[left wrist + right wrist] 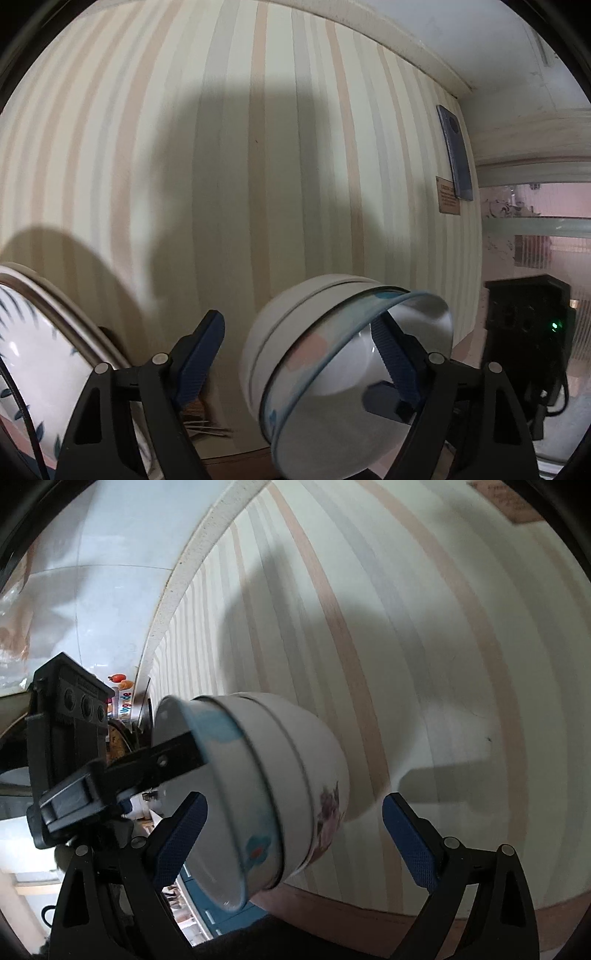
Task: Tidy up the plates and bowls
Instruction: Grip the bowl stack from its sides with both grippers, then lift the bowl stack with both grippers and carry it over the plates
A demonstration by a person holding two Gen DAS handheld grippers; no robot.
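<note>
We carry the nested white ceramic bowls (332, 354) level; left hand-held gripper (299, 354) seems to pinch the rim, right hand-held gripper (291, 827) stands open.

Ahead of me stands a wall papered in vertical stripes (258, 166) of cream, peach and pale grey, with broad soft shadows lying across its middle. A white cornice (388, 48) runs along its top, under a white ceiling (110, 554). Far right on the wall hang a slim grey-blue panel (456, 155) and, just below it, a small tan notice (447, 195). Further right, a pinkish window area (535, 229) lets in daylight.
</note>
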